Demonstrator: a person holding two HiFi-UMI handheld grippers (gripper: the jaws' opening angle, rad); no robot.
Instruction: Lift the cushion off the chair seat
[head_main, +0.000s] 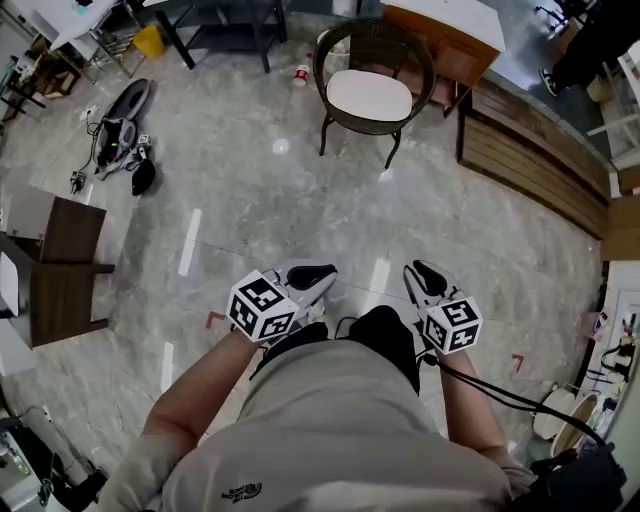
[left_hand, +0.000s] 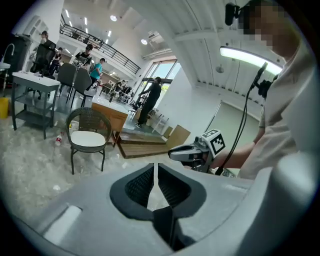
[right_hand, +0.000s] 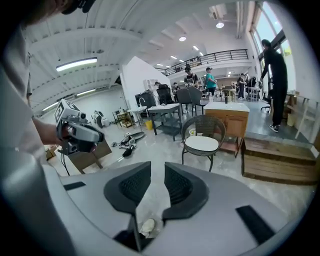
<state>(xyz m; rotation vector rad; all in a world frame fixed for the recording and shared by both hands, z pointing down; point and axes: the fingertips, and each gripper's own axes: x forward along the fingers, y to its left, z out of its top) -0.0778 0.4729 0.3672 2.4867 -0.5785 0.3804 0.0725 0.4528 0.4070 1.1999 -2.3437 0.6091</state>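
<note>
On the wicker chair (head_main: 378, 38) seat, far across the floor (head_main: 250, 200), the white cushion (head_main: 369, 95) is being left untouched. Both claws are being held well apart from it: the left claw (head_main: 312, 272) seemingly closed, the right claw (head_main: 425, 272) parted, empty.

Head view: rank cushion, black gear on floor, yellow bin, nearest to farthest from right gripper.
From the right gripper:
1. cushion, on the chair ahead.
2. black gear, floor, far left.
3. yellow bin, beyond the gear, top left.
</note>
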